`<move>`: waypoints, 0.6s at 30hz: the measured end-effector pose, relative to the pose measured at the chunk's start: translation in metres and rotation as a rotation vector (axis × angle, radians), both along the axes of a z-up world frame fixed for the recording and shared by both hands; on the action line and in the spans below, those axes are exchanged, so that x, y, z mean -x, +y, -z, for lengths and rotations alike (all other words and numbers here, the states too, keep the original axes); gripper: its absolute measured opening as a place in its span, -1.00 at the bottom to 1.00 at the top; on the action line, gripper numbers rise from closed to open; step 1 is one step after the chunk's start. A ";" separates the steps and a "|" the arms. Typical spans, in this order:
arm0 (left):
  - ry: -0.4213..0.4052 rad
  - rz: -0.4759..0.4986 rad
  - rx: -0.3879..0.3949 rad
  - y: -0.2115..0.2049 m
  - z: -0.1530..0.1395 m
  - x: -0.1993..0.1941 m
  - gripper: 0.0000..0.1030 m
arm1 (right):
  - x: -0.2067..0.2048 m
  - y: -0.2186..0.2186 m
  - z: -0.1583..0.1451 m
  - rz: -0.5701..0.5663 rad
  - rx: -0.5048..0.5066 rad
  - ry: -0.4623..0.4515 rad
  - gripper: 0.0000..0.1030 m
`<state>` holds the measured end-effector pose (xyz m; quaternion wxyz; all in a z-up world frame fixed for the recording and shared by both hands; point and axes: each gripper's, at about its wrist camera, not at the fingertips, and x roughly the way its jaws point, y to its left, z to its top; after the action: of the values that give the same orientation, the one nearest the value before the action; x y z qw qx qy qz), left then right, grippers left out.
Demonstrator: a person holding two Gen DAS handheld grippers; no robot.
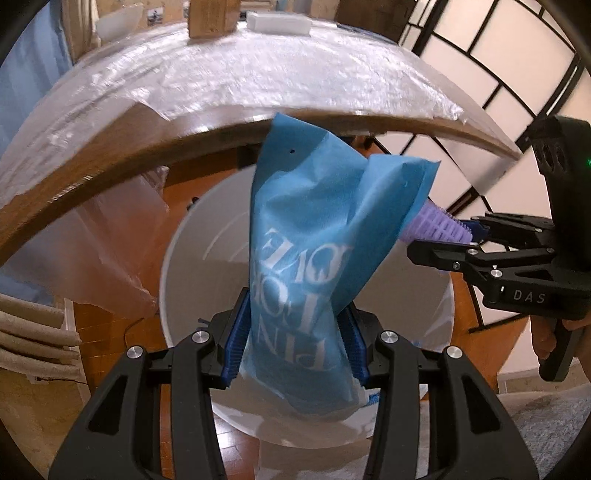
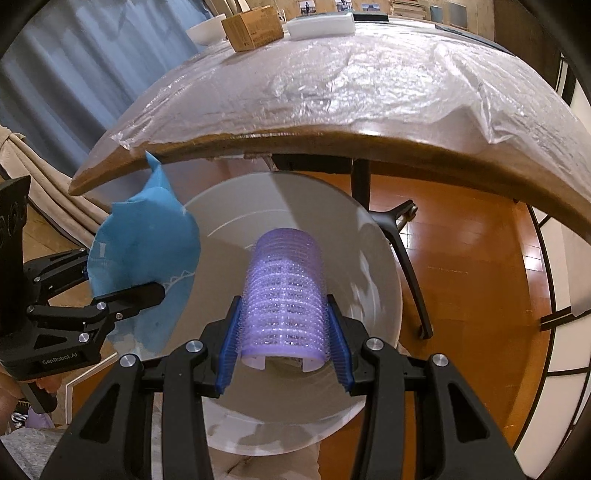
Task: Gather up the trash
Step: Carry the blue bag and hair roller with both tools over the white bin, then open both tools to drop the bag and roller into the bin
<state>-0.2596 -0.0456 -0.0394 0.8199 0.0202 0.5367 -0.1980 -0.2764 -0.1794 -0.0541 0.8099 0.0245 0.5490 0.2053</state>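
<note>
My left gripper (image 1: pixel 295 339) is shut on a blue paper napkin (image 1: pixel 314 229) with white lettering, held over the open mouth of a white round bin (image 1: pixel 192 266) on the floor. My right gripper (image 2: pixel 282 350) is shut on a purple hair roller (image 2: pixel 284 291), also held over the white bin (image 2: pixel 376 280). The two grippers are side by side: the right gripper (image 1: pixel 469 236) shows at the right of the left wrist view with the roller (image 1: pixel 436 225) against the napkin, and the left gripper (image 2: pixel 92 277) with the napkin (image 2: pixel 147 258) shows at the left of the right wrist view.
A wooden table (image 2: pixel 332 144) covered in clear plastic sheet (image 2: pixel 332 81) overhangs the bin. On it stand a cardboard box (image 2: pixel 253 27), a white block (image 2: pixel 319 24) and a white bowl (image 2: pixel 207 29). Black chair legs (image 2: pixel 406 258) stand on the wood floor to the right.
</note>
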 end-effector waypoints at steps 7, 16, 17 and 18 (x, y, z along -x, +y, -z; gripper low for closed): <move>-0.049 -0.031 0.008 0.011 -0.013 0.004 0.62 | 0.009 0.001 -0.021 0.023 0.054 -0.087 0.75; -0.355 -0.114 0.072 0.036 -0.100 0.009 0.96 | 0.009 0.008 -0.119 0.100 0.204 -0.434 0.92; -0.401 -0.139 0.062 0.038 -0.111 0.004 0.97 | 0.005 0.010 -0.132 0.125 0.221 -0.488 0.92; -0.435 -0.154 0.062 0.040 -0.118 0.000 0.97 | 0.002 0.010 -0.137 0.142 0.226 -0.511 0.91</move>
<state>-0.2601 -0.0059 0.0790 0.9293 -0.0039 0.3410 -0.1419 -0.2786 -0.1696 0.0831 0.9319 -0.0801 0.3434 0.0852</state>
